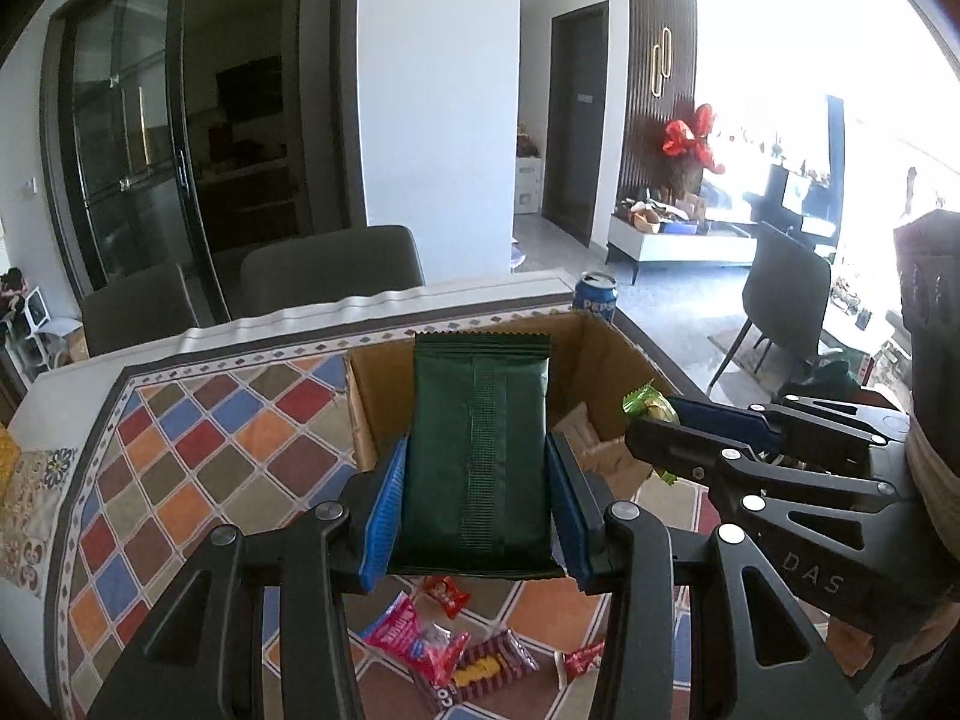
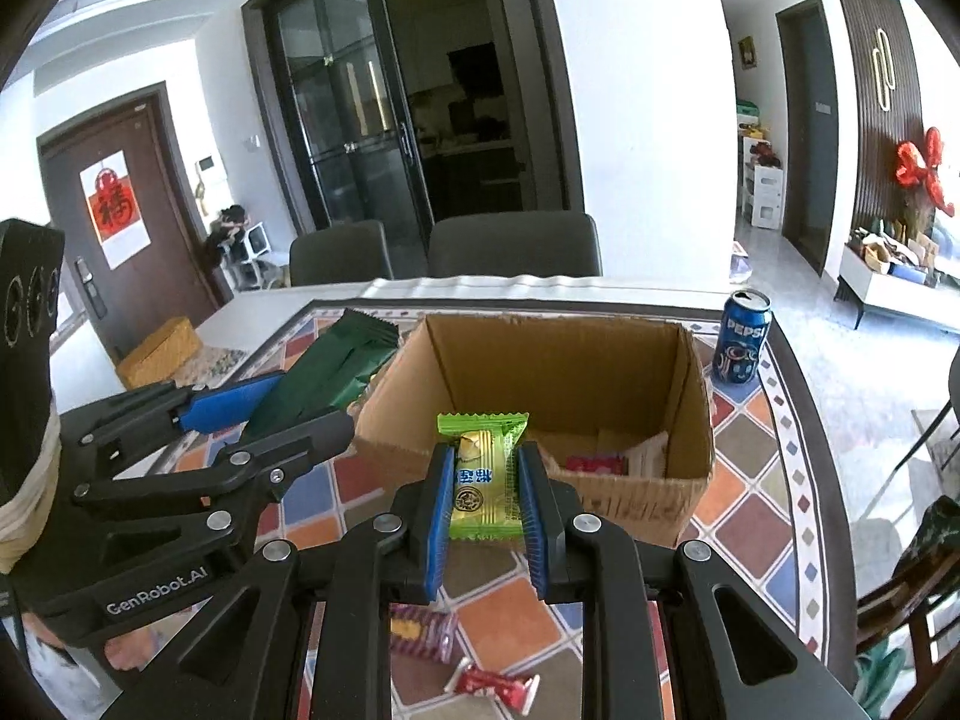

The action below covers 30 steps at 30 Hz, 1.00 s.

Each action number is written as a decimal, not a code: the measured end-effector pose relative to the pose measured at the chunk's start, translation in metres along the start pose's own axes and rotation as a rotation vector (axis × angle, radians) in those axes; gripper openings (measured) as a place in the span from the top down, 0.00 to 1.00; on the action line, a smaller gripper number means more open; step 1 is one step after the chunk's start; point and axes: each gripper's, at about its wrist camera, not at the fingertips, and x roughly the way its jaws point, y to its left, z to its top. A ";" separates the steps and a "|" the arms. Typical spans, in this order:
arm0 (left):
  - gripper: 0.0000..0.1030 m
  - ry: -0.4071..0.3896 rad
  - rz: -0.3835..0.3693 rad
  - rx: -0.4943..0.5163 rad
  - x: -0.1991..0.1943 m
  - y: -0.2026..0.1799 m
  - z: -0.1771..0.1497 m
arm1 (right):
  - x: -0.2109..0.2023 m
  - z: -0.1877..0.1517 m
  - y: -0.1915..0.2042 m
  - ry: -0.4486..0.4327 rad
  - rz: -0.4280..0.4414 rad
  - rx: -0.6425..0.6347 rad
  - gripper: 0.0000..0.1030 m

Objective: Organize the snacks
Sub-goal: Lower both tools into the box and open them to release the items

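My left gripper (image 1: 477,480) is shut on a dark green snack packet (image 1: 480,438), held upright in front of an open cardboard box (image 1: 606,354). My right gripper (image 2: 485,489) is shut on a small light-green and gold candy packet (image 2: 485,480), just before the near wall of the cardboard box (image 2: 636,498). In the right wrist view the left gripper (image 2: 288,402) shows at the left with the green packet (image 2: 330,369) beside the box. In the left wrist view the right gripper (image 1: 654,426) shows at the right with the candy (image 1: 648,402). Inside the box lie a few wrappers (image 2: 600,463).
Loose snacks lie on the colourful diamond-patterned tablecloth (image 1: 198,450) below the grippers: pink and red wrappers (image 1: 444,648) and a red candy (image 2: 495,684). A blue Pepsi can (image 2: 741,336) stands right of the box. Grey chairs (image 2: 510,243) stand behind the table.
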 end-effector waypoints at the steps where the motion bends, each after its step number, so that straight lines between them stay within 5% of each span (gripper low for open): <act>1: 0.57 -0.002 0.003 0.000 0.002 0.002 0.003 | 0.002 0.003 0.000 -0.002 -0.001 0.001 0.78; 30: 0.57 0.117 -0.020 -0.046 0.094 0.020 0.020 | 0.078 0.031 -0.034 0.069 -0.044 0.045 0.78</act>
